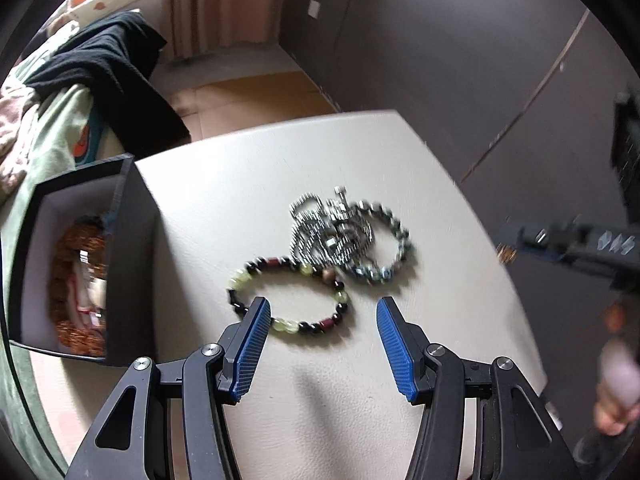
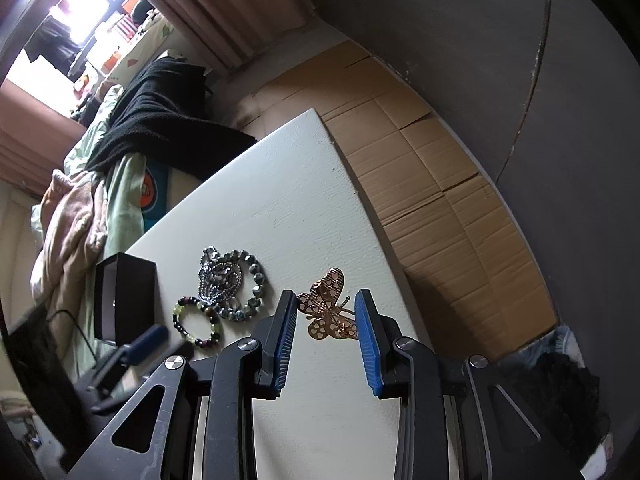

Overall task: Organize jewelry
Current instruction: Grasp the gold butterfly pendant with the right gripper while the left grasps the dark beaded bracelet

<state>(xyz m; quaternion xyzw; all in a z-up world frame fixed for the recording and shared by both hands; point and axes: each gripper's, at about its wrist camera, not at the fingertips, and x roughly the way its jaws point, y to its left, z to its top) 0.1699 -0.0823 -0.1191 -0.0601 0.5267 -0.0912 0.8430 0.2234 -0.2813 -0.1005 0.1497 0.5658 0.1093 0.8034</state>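
**A:** What have I got on the left side?

**B:** My left hand-held gripper point(image 1: 322, 308) hangs over the white table point(image 1: 400, 152) with its jaws apart and nothing between the blue pads. Just under the left finger lies the bead bracelet point(image 1: 288, 292), dark, red and pale green beads, flat on the table. Behind it I see a silver chain point(image 1: 328, 232) piled in a heap, overlapping a bracelet of grey beads point(image 1: 390, 256). The picture is a bit smeared there, so I cannot tell how the chain is tangled.

**A:** And the box?

**B:** The black box point(image 1: 132, 264) stands at the table's left edge, open on top, with orange-brown beads point(image 1: 76, 292) lying inside.

**A:** The right side?

**B:** My right hand-held gripper point(image 2: 326, 308) is closed on the butterfly brooch point(image 2: 330, 308), gold with heart-shaped cut-outs. The brooch sits between the pads, each wing edge against one pad. Whether it is lifted clear of the table I cannot tell.

**A:** Anything else in view?

**B:** From the right wrist camera I see a black blanket point(image 2: 160, 120) on the bed beyond the table, and flattened cardboard point(image 2: 420, 160) on the floor.
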